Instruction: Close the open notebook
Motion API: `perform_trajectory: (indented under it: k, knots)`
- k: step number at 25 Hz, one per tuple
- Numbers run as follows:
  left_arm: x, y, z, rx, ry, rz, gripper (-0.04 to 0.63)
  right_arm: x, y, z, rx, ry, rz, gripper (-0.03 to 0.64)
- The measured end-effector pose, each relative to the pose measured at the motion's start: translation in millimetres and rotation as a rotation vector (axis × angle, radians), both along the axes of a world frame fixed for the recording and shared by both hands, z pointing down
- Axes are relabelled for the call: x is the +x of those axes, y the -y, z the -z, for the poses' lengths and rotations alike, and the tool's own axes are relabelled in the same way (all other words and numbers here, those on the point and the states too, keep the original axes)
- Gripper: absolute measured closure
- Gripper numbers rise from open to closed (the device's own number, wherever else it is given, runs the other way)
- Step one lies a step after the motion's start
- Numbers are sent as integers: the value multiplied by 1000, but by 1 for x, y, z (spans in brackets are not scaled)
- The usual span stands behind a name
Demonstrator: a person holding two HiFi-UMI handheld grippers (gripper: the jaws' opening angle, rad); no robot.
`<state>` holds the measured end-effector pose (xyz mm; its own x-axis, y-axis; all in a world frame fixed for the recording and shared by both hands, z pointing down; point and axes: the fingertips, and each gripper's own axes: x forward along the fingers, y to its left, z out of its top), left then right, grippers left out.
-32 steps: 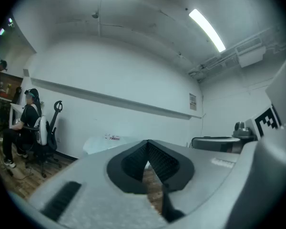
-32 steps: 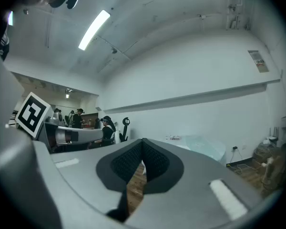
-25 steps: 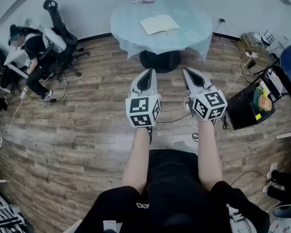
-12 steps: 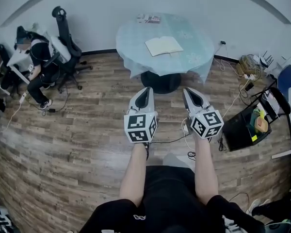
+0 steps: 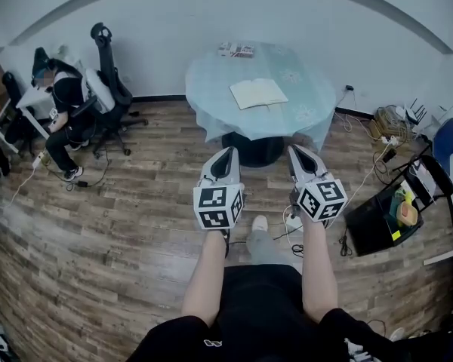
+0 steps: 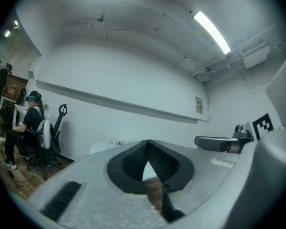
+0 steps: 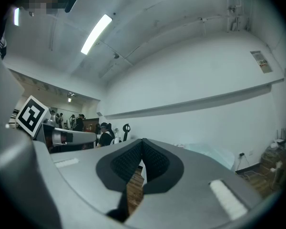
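Observation:
The open notebook (image 5: 258, 93) lies flat, pages up, on a round table with a pale blue cloth (image 5: 302, 115) at the far side of the room. My left gripper (image 5: 229, 151) and right gripper (image 5: 294, 150) are held side by side over the wooden floor, well short of the table, both pointing toward it. Both are shut with nothing between their tips. In the left gripper view, the left gripper (image 6: 147, 142) has its jaws meeting at the tip. The right gripper (image 7: 142, 141) looks the same in its own view, with the table (image 7: 212, 154) beyond it.
A small printed item (image 5: 236, 50) lies at the table's far edge. A seated person (image 5: 60, 96) and an office chair (image 5: 109, 74) are at the left. A black bin (image 5: 374, 202), floor cables (image 5: 362, 149) and a blue chair (image 5: 449, 138) are at the right.
Both grippers have moved forward toward the table, which now looks nearer and lower in the head view. A shoe now shows on the floor between the arms. Both grippers stay shut.

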<state>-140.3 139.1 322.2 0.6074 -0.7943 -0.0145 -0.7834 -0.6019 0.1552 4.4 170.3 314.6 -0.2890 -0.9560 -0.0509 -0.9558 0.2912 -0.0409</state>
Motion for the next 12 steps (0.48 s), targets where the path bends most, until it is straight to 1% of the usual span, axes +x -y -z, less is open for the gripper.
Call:
perform_trajectory:
  k: [5, 9, 12]
  knots:
    - [4, 28, 7, 39, 14, 11, 592, 12, 29, 11, 52, 13, -1, 607]
    - [13, 71, -14, 1, 28, 45, 592, 35, 66, 0, 52, 26, -11, 607]
    - [29, 106, -28, -19, 42, 52, 592, 58, 103, -7, 47, 40, -21, 607]
